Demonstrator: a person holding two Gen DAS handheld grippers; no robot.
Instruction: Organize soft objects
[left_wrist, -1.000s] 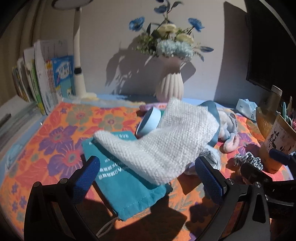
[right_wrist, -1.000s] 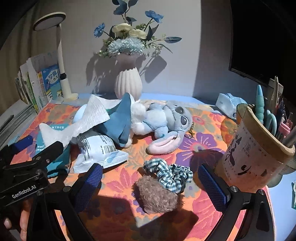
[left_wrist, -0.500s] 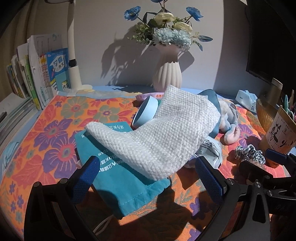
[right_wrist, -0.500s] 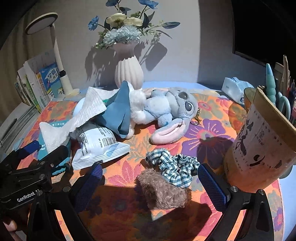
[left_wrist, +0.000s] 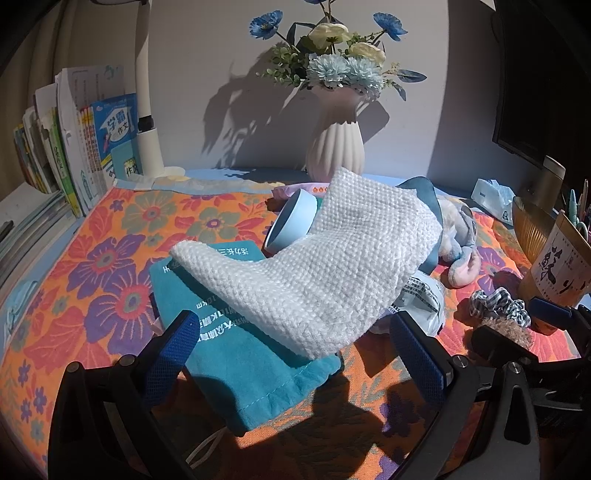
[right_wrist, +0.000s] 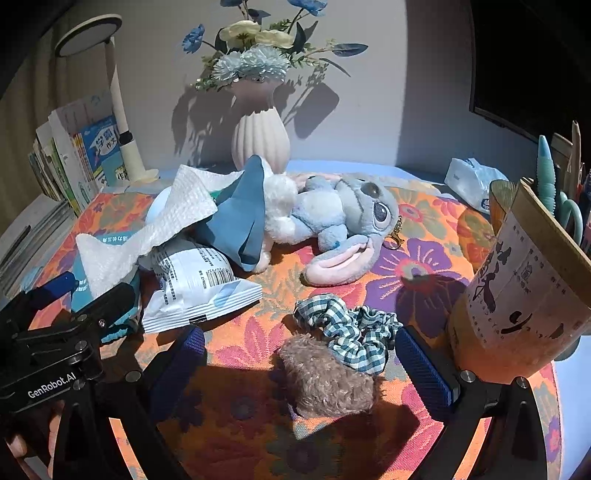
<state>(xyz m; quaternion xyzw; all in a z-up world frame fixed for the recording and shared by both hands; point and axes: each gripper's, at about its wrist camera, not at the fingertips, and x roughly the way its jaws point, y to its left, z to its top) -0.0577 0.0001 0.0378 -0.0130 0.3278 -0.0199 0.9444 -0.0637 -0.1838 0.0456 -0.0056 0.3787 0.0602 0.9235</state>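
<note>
Progress: early, by my reading; nothing looks sorted yet, and no bin or tidy stack shows in either view.

Left hand-held gripper (left_wrist: 295, 354): jaws wide, nothing between them, poised just before the near edge of the white knit cloth (left_wrist: 317, 269).

Right hand-held gripper (right_wrist: 303, 369): jaws wide, empty, straddling the brown fuzzy scrunchie (right_wrist: 328, 376) without visibly touching it.

White knit cloth: draped loose over a light blue round tin (left_wrist: 293, 225) and the teal pouch (left_wrist: 240, 350), its far end resting against the blue fabric piece (right_wrist: 243, 218).

Teal pouch: flat on the floral mat (left_wrist: 92, 258), partly under the cloth.

Plush toy (right_wrist: 332, 218): lying on its side mid-mat, touching the blue fabric piece.

Checked scrunchie (right_wrist: 351, 332): lying against the brown one, overlapping its far edge.

White packet (right_wrist: 199, 288): beside the pile, one end tucked under the cloth (not clearly a soft item).

Counter surroundings: vase of flowers (left_wrist: 334, 147), books (left_wrist: 74, 147), pen holder (right_wrist: 524, 291); untouched.

Remaining: all of it, as I judge; cloth to be lifted off and folded, scrunchies, plush and pouch to be grouped.

Likely first picks: cloth on the left, brown scrunchie on the right.
</note>
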